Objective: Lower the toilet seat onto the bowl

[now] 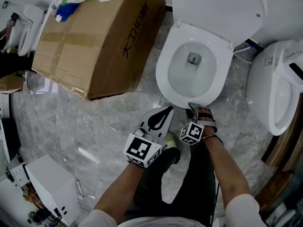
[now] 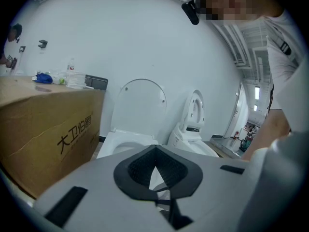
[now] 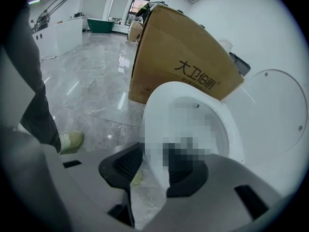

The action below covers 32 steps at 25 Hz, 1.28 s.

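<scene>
The white toilet seat point(image 1: 163, 74) lies flat around the bowl point(image 1: 193, 67), and the lid point(image 1: 218, 8) stands upright behind it. My right gripper point(image 1: 193, 109) points steeply down at the seat's front edge. In the right gripper view the seat rim point(image 3: 159, 110) runs between my right gripper's point(image 3: 154, 163) jaws, which stand apart with floor showing beside the rim. My left gripper point(image 1: 163, 111) hovers just left of it, in front of the bowl. Its tips meet in the left gripper view point(image 2: 154, 151) with nothing held, facing the toilet point(image 2: 118, 141) and lid point(image 2: 140, 105).
A large cardboard box point(image 1: 94, 41) stands close to the toilet's left side, with bottles and rags on top. A second toilet point(image 1: 277, 93) stands at the right. The person's shoe point(image 1: 171, 138) rests on the marble floor below the grippers. A white device point(image 1: 47, 183) sits at the lower left.
</scene>
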Available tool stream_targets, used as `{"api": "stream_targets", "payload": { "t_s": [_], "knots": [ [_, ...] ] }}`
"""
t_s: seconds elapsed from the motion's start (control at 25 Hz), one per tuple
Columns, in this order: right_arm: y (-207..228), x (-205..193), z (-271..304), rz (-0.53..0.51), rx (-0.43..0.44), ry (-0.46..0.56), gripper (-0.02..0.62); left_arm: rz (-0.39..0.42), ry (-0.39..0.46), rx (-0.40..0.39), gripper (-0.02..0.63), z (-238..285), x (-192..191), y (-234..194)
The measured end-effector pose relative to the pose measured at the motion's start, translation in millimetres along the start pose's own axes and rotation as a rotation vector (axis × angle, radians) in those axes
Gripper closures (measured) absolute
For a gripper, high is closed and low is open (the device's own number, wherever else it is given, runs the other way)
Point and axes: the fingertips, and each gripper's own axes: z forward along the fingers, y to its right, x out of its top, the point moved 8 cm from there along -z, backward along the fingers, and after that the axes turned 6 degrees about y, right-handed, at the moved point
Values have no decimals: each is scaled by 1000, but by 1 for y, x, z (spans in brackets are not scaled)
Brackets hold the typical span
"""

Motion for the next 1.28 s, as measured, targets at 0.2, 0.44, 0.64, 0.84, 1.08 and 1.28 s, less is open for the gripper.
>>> {"api": "stream_targets", "payload": {
  "t_s": [0.2,0.44,0.64,0.84,1.08,1.28],
  "knots": [
    [1,0,2,1,18,-1,459,9,-10,0,595,3,-2,-4],
    [6,12,-33,124,-1,76,534,7,-19,-12,595,-1,10,2],
    [35,47,-93,304,-61,181,557,16,-37,-24,595,-12,38,10],
    [68,83,-173,565,-80,263,565,19,-28,-30,595,-39,88,31],
    [111,124,-283,741,-160,381,566,29,-27,-63,595,-72,155,69],
    [138,148,-380,878,-216,456,569,37,-28,-117,595,-106,207,120]
  ]
}}
